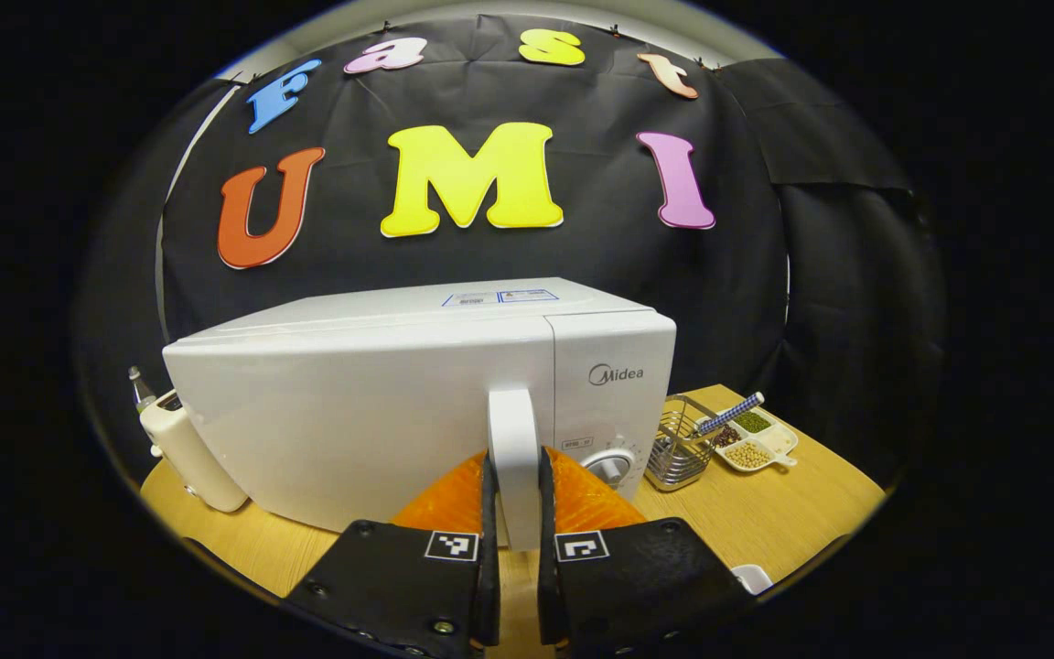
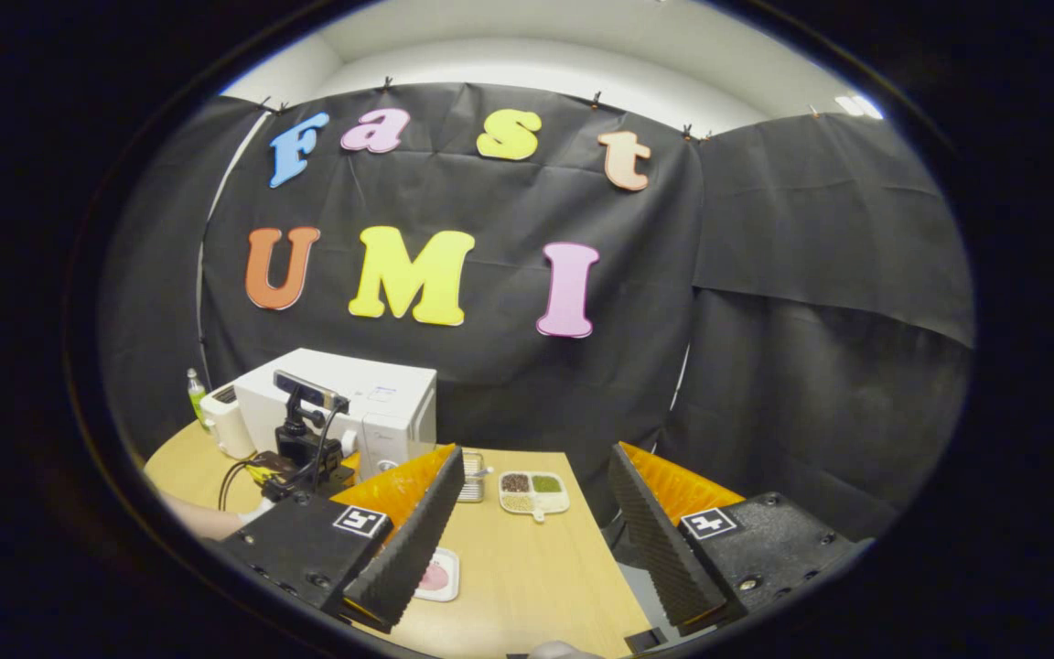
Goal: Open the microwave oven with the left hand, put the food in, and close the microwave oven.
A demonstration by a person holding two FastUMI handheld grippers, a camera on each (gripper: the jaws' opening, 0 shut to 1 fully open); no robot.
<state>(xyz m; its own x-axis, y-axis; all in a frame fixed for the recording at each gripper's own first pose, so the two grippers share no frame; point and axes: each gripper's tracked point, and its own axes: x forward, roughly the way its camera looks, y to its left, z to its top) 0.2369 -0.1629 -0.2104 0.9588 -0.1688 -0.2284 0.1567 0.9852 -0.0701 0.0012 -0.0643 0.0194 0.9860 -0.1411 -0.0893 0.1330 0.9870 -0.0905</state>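
Black cloth walls enclose a booth with a wooden table [image 2: 527,558]. On the table stands a white microwave oven [image 1: 417,403], its door slightly ajar at the handle side. In the left gripper view, the left gripper [image 1: 515,513] has both fingers pressed against the upright door handle [image 1: 514,439], one on each side. In the right gripper view, the right gripper [image 2: 536,513] hangs over the near table edge, jaws spread wide with nothing between them. A plate of pink food [image 2: 436,576] lies on the table just beside its left finger. Farther back sit a divided dish of beans [image 2: 534,491] and a wire basket [image 1: 679,444], both right of the oven. A white toaster [image 1: 188,453] stands left of it.
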